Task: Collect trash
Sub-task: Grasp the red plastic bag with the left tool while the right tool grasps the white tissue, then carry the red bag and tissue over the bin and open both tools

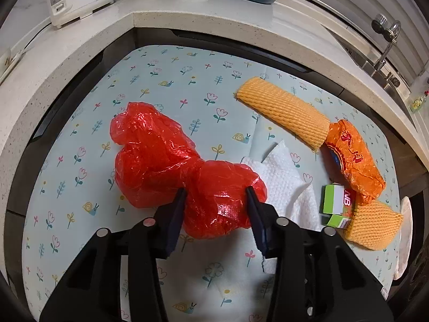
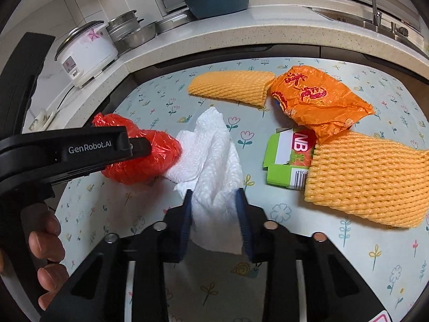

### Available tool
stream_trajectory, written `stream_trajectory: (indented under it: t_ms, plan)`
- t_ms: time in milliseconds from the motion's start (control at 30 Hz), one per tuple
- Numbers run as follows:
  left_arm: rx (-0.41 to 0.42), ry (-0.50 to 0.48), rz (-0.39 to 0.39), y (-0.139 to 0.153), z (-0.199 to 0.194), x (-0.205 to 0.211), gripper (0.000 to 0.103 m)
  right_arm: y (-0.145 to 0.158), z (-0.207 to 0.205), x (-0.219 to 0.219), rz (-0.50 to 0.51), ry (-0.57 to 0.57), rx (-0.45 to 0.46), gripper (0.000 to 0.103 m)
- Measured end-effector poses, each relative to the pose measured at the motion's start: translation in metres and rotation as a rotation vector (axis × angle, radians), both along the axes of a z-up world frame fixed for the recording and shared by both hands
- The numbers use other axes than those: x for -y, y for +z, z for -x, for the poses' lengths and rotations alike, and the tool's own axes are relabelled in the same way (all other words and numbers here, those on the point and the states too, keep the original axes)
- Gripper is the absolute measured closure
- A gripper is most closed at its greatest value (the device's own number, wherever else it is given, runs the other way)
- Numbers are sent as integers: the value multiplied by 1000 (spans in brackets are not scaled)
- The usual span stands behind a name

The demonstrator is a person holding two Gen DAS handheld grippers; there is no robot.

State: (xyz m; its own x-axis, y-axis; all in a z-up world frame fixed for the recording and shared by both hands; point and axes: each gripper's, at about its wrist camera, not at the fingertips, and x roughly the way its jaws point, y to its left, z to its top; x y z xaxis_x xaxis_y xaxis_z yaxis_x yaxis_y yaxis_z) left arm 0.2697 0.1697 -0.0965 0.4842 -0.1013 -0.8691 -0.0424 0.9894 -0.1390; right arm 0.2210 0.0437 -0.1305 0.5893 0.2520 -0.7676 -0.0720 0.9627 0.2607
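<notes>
A crumpled red plastic bag (image 1: 166, 161) lies on the flowered mat (image 1: 187, 80). My left gripper (image 1: 216, 191) has its fingers on either side of the bag's near lobe, touching it; the bag also shows in the right wrist view (image 2: 150, 155), partly behind the left gripper's body. A white paper towel (image 2: 214, 155) lies beside the bag; my right gripper (image 2: 214, 196) straddles its near end, fingers against it. It also shows in the left wrist view (image 1: 281, 185). Whether either grip is tight I cannot tell.
Two yellow foam nets (image 2: 233, 86) (image 2: 370, 179), an orange plastic wrapper (image 2: 316, 99) and a green carton (image 2: 287, 161) lie on the mat at right. A stone counter (image 2: 241, 37) holds a rice cooker (image 2: 85, 53), steel bowls and a blue dish (image 2: 217, 0). A sink tap (image 1: 386, 45) is far right.
</notes>
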Motion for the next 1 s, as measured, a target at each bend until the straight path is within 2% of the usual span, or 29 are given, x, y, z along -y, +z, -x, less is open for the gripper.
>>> stream_trajectory:
  t_ms: [33, 200, 500, 733, 1000]
  plan:
    - [3, -2, -3, 1, 1, 1, 69, -1, 1, -1, -1, 6, -5, 96]
    - [32, -12, -11, 12, 11, 11, 74, 10, 11, 4, 1, 7, 45, 98]
    - [131, -70, -3, 66, 41, 47, 75, 71, 40, 49, -32, -62, 182, 98]
    - [203, -171, -9, 102, 71, 106, 75, 111, 73, 101, -40, -150, 268, 98]
    - [238, -287, -17, 121, 104, 178, 75, 129, 116, 170, -42, -267, 308, 98]
